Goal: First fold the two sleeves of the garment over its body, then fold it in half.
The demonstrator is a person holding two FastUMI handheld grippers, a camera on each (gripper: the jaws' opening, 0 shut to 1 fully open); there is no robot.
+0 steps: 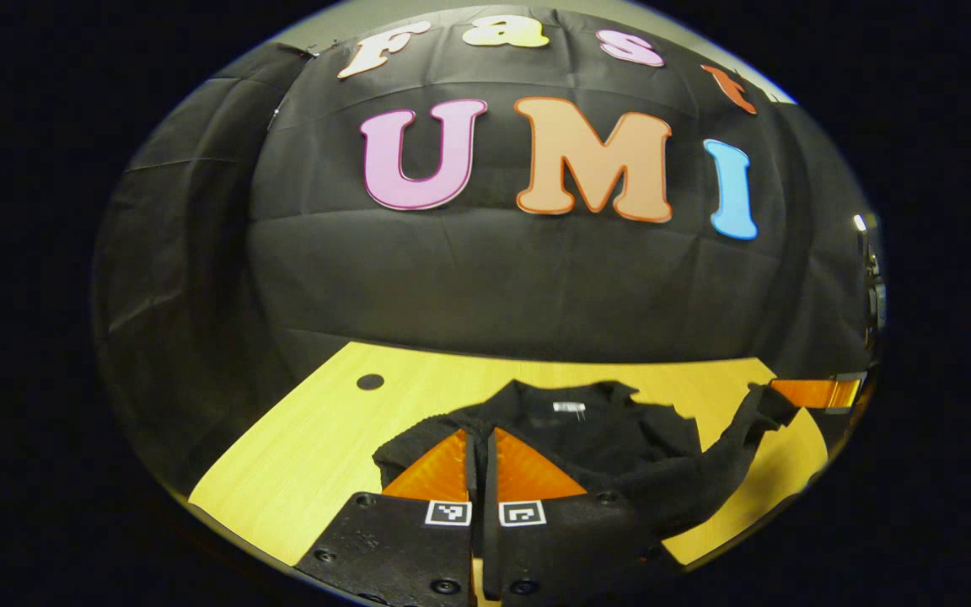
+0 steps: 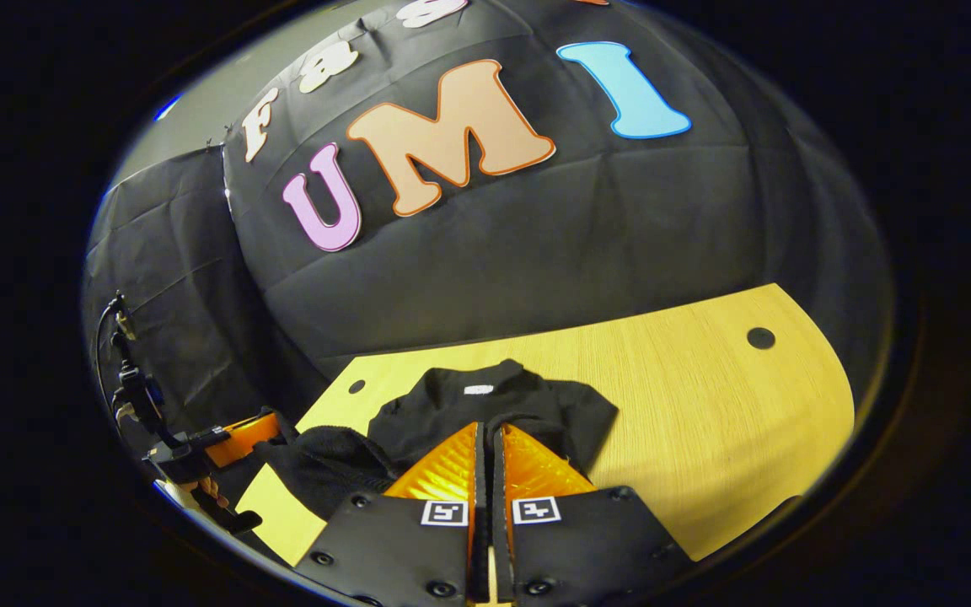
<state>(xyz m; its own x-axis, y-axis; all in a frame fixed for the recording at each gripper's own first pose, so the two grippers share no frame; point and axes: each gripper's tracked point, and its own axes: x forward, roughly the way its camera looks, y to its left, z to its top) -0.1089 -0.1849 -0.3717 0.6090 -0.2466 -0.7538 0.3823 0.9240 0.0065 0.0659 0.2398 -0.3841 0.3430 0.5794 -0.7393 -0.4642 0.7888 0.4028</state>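
- Left gripper view, up close: the left tongs (image 1: 480, 447) stand with their 2 wedge-shaped fingers (image 1: 435, 472) nearly together, only a thin slit between them, their ribbed faces catching the light.
- The tips sit at the near edge of the garment (image 1: 595, 438); whether cloth is pinched in that slit, I cannot tell.
- The garment is a dark, fuzzy knit, lying bunched and rumpled on the desk (image 1: 317, 447), collar toward the far side with a small pale label (image 1: 568, 407) inside the neck.
- One sleeve (image 1: 730, 459) stretches off in a taut, sagging band, lifted clear of the desk, up to the right tongs (image 1: 814, 393) at the edge of this view; its end sits right at those fingers.
- Right gripper view, up close: the right tongs' 2 fingers show closed to a narrow slit, tips over dark knit cloth; a firm grip there cannot be confirmed.
- The desk is smooth, pale wood-grain laminate with a rounded corner and a small round dark hole (image 2: 760, 338).
- Farther off in this view, the left tongs sit beside the garment's thick, nubby folded edge.
- Behind it all, the booth wall (image 1: 536, 278) hangs as matte black cloth, creased in soft squares.
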